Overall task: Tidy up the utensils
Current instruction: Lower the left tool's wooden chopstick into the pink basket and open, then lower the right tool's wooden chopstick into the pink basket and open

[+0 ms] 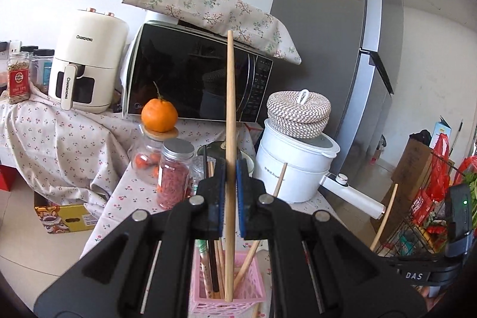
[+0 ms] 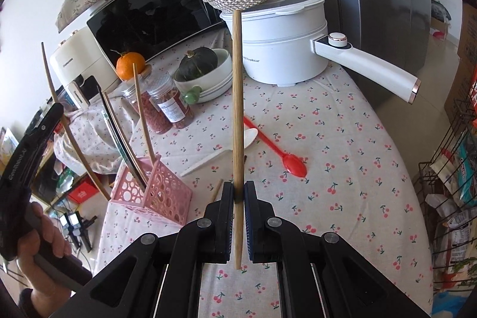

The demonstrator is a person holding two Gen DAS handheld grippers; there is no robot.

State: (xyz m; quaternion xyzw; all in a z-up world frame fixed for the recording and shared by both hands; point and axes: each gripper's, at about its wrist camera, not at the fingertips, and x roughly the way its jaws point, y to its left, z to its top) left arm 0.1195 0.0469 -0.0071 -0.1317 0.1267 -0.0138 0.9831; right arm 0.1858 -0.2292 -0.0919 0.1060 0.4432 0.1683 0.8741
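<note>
My left gripper (image 1: 230,169) is shut on a wooden chopstick (image 1: 229,97), held upright with its lower end inside the pink perforated holder (image 1: 252,288). The holder (image 2: 161,198) holds several other chopsticks. My right gripper (image 2: 238,192) is shut on another wooden chopstick (image 2: 237,97), upright above the cherry-print tablecloth (image 2: 342,169), to the right of the holder. A red spoon (image 2: 280,151) and a white spoon (image 2: 208,158) lie on the cloth beyond it. The left gripper's body (image 2: 26,157) shows at the left edge of the right wrist view.
A white electric pot (image 2: 283,43) with a long handle and a woven coaster on top stands at the back. A bowl with a green squash (image 2: 202,67), spice jars (image 2: 170,106), an orange (image 1: 159,115), a microwave (image 1: 193,79) and an air fryer (image 1: 86,64) stand behind. A wire rack (image 2: 453,184) is at the right.
</note>
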